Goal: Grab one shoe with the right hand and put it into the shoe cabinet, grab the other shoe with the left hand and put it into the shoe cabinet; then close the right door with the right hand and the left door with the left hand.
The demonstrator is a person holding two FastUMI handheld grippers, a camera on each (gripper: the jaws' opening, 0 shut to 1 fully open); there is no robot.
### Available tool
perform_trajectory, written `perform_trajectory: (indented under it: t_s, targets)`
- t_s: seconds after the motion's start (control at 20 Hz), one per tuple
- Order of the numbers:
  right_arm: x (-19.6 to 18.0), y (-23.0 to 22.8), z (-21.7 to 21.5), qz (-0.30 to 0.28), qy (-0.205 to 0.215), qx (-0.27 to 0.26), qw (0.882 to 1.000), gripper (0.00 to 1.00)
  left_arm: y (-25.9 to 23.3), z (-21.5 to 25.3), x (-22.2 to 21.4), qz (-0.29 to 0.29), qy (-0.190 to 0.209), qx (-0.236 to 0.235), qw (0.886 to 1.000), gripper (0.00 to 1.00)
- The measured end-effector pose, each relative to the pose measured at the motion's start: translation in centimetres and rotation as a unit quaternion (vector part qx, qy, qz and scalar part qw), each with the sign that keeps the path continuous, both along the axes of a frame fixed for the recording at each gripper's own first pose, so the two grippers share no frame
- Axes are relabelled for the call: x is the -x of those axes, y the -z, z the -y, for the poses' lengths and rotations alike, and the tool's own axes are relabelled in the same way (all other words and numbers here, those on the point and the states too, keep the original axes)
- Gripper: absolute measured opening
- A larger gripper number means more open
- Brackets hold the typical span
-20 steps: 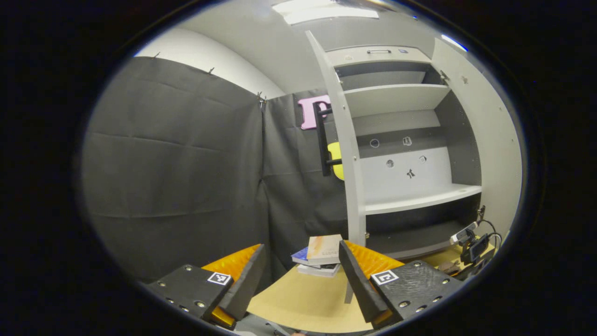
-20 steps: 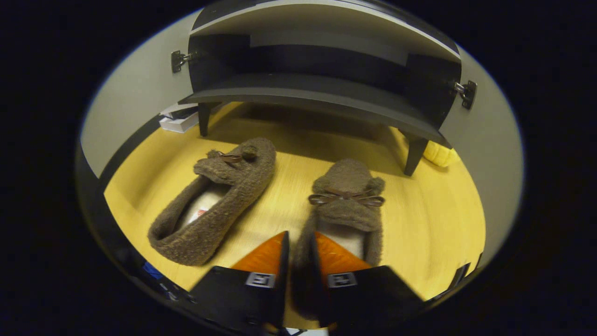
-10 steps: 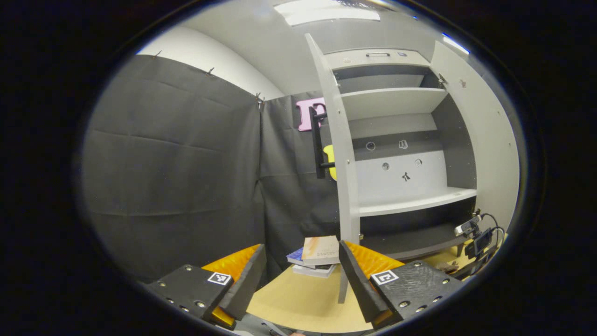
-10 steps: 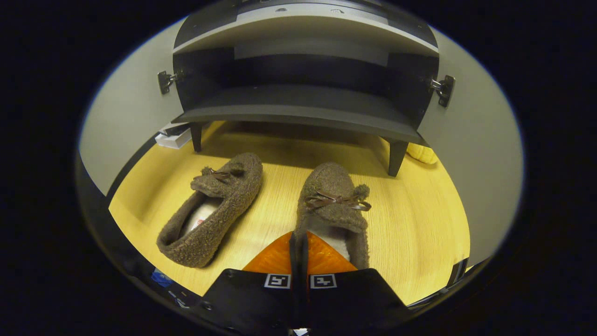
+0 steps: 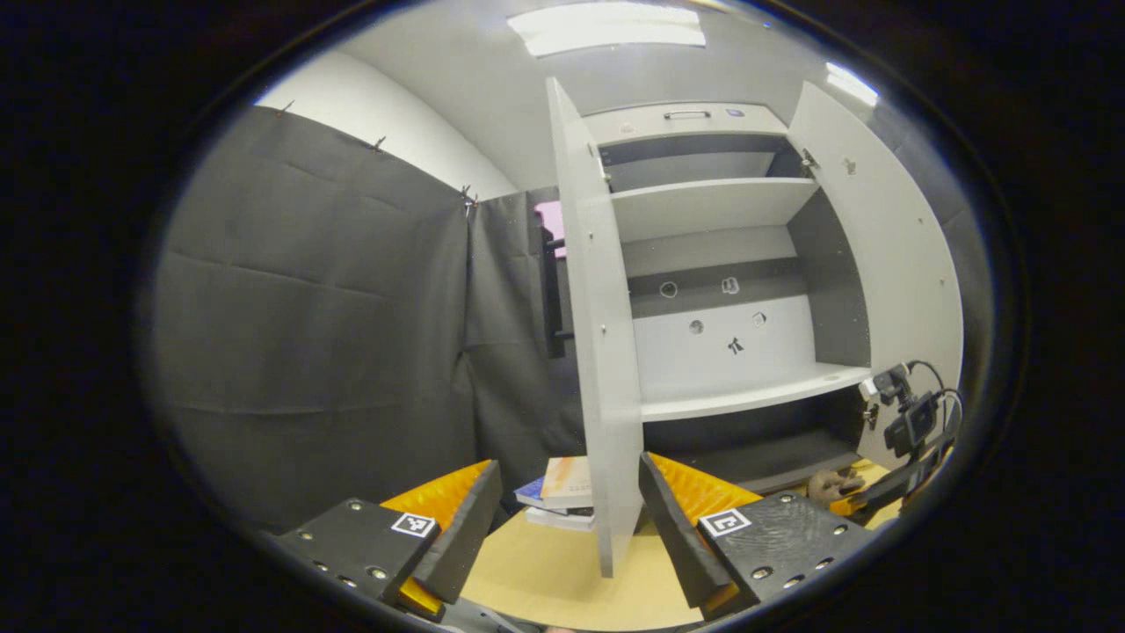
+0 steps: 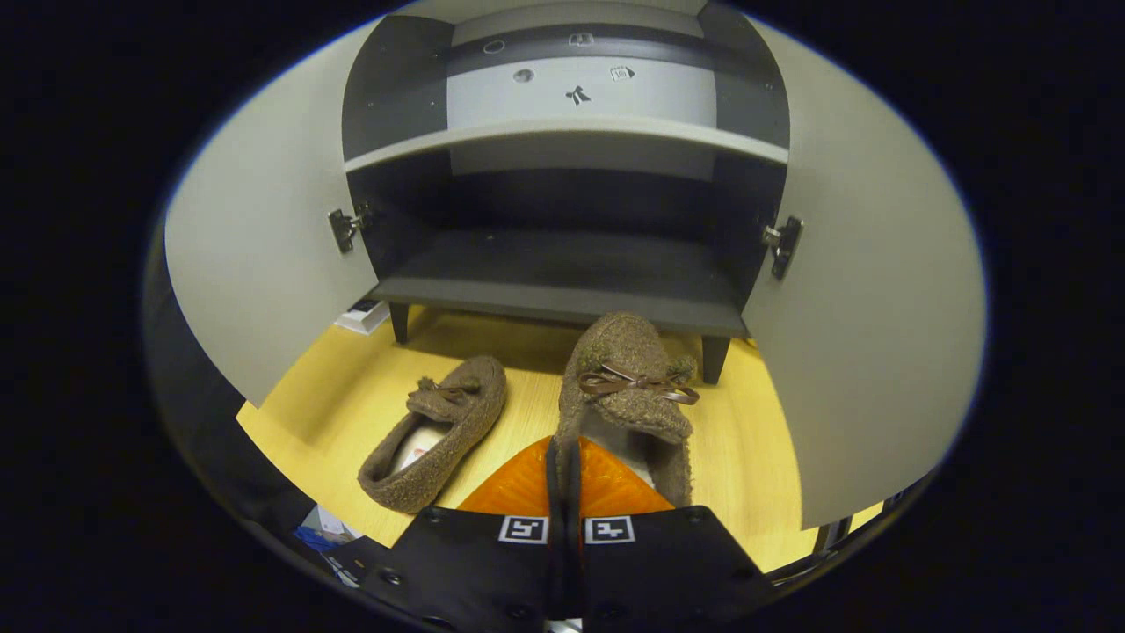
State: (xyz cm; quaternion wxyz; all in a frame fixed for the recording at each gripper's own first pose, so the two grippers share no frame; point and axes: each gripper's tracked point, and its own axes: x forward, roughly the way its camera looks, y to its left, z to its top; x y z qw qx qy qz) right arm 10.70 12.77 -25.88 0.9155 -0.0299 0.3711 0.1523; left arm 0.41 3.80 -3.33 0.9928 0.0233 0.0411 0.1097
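Left tool (image 5: 562, 519) sits at the bottom of the left gripper view with its fingers spread wide and nothing between them. Above it the shoe cabinet (image 5: 747, 264) fills the right half of the frame, both doors swung out; the left door (image 5: 598, 352) stands edge-on just above the gap between the fingers, with a stack of books (image 5: 562, 492) on the wooden floor (image 5: 545, 580) behind its lower corner. Compared with a second ago, that door has slid from right of centre to the middle of the frame.

Right tool (image 6: 562, 457), in the right gripper view, is pinched tight on the heel rim of the nearer shoe (image 6: 628, 387), whose long axis runs straight up the frame, toe pointing at the dark bottom shelf (image 6: 562, 281) just beyond it. That shelf lies dead ahead, so the carry looks like a plain forward push. The other shoe (image 6: 439, 431) lies on the floor at lower left, angled, nearer the left hand's side. A second ago the held shoe sat on the floor and the shelf was high in the frame; now it is lifted, the toe overlapping the shelf's front edge.
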Motion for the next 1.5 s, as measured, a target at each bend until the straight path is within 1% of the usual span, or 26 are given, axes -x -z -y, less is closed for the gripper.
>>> perform_trajectory:
  t_s: [0.15,0.2,0.25,0.4,0.45,0.5,0.65,0.7,0.8,0.85,1.15,1.2,1.25,1.45,1.5]
  targets:
    - [-0.8,-3.2,0.4,0.028,-0.005,-0.005,1.000,0.01,-0.4,1.0,-0.4,0.007,0.009,0.005,1.000,0.97]
    - [-1.0,-4.2,0.5,0.035,-0.005,-0.009,0.999,0.01,-0.6,1.3,-0.5,0.009,0.012,0.005,1.000,0.92]
    - [-1.2,-5.3,0.5,0.041,-0.007,-0.014,0.999,0.01,-0.8,1.6,-0.6,0.012,0.016,0.004,1.000,0.97]
    - [-2.2,-8.6,0.6,0.071,-0.012,-0.022,0.997,0.01,-1.2,1.9,-0.9,0.017,0.018,0.002,1.000,0.97]
    - [-2.7,-9.8,0.7,0.083,-0.013,-0.023,0.996,0.01,-1.5,2.1,-1.1,0.019,0.019,0.004,1.000,0.92]
    - [-3.2,-11.0,0.7,0.096,-0.014,-0.025,0.995,0.00,-1.5,2.1,-1.2,0.021,0.020,0.006,1.000,0.97]
    - [-5.2,-13.9,0.8,0.126,-0.012,-0.027,0.992,0.01,-2.0,2.1,-1.7,0.026,0.019,0.003,0.999,0.97]
    - [-5.8,-14.8,0.8,0.134,-0.012,-0.028,0.991,0.01,-2.2,2.2,-1.8,0.029,0.018,0.002,0.999,0.87]
    - [-7.1,-16.3,0.8,0.152,-0.010,-0.030,0.988,0.01,-2.3,2.2,-2.2,0.032,0.017,0.000,0.999,0.97]
    - [-7.6,-16.9,0.6,0.159,-0.011,-0.031,0.987,0.01,-2.4,2.2,-2.2,0.033,0.016,0.000,0.999,0.97]
    - [-12.6,-20.8,-0.7,0.202,-0.009,-0.037,0.979,0.00,-1.9,1.2,-2.6,0.030,0.003,-0.003,1.000,0.97]
    - [-13.5,-21.3,-0.7,0.209,-0.007,-0.036,0.977,0.00,-1.8,1.0,-2.6,0.028,0.001,-0.002,1.000,0.92]
    - [-14.6,-21.9,-0.8,0.216,-0.004,-0.034,0.976,0.00,-1.7,0.8,-2.6,0.027,-0.001,-0.002,1.000,0.97]
    - [-18.7,-23.9,-0.9,0.239,0.005,-0.027,0.971,0.01,-1.1,0.4,-2.7,0.022,-0.006,0.000,1.000,0.97]
    - [-19.7,-24.1,-1.0,0.241,0.007,-0.023,0.970,0.01,-1.0,0.4,-2.7,0.020,-0.006,0.002,1.000,0.92]
